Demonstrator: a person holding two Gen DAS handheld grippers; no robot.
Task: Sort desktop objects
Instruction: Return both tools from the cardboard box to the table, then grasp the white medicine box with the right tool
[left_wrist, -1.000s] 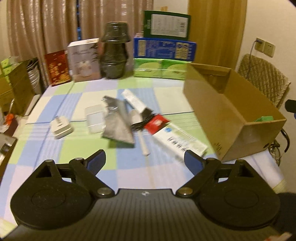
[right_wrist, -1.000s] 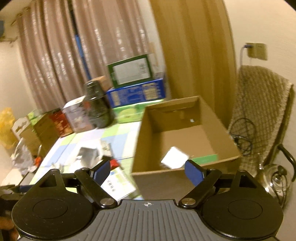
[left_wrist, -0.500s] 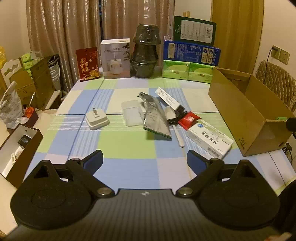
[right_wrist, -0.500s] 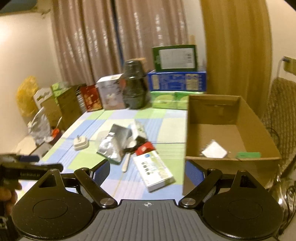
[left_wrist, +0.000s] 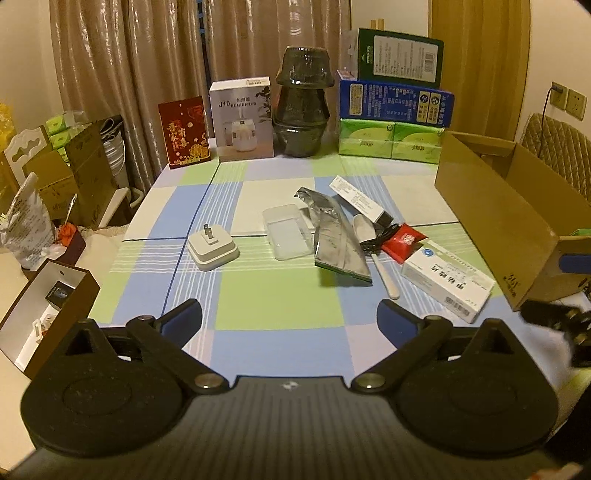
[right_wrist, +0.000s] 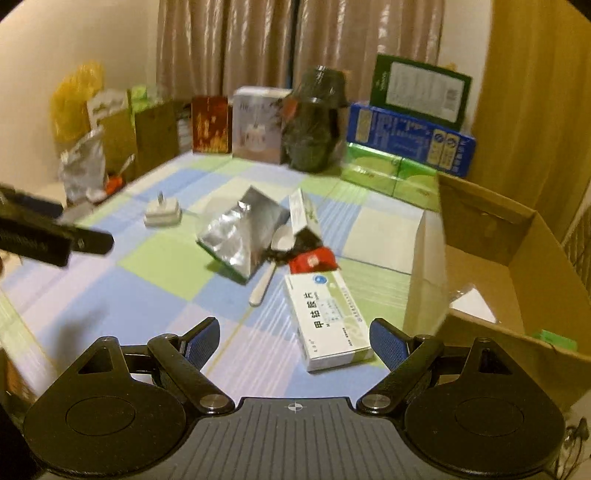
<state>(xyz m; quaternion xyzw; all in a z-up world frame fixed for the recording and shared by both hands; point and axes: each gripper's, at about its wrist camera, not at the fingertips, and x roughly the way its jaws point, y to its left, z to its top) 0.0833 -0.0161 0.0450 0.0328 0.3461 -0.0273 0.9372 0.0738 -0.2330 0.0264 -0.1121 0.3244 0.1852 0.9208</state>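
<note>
Desktop objects lie clustered mid-table on the checked cloth (left_wrist: 280, 306): white medicine box (right_wrist: 327, 319) nearest the right gripper (right_wrist: 294, 341), w/ a red packet (right_wrist: 313, 260) touching its far end, a white spoon (right_wrist: 266, 271) just beside it, and a crumpled foil pouch (right_wrist: 242, 230) overlapping the spoon's bowl. A long narrow carton (left_wrist: 360, 199) sits behind the pouch, dark cable (left_wrist: 384, 236) tangled at its near end. Clear plastic case (left_wrist: 286, 232) is just left of the pouch; white plug adapter (left_wrist: 213, 249) stands apart further left, prongs up.

Cardboard box (left_wrist: 506, 221) sits open at the table's right edge, w/ a white sachet (right_wrist: 474, 304) and sth green inside (green item mostly hidden by the wall).

Left gripper (left_wrist: 290, 321) hangs over bare cloth near the front edge, jaws opening, almost full width, nothing between them. Right gripper is spread wide too, empty, the medicine box's near end framed between its fingers but not touched.

Back row: red box (left_wrist: 184, 131), humidifier box (left_wrist: 243, 118), dark stacked pots (left_wrist: 301, 107), green/blue cartons (left_wrist: 393, 122) by the curtain.
</note>
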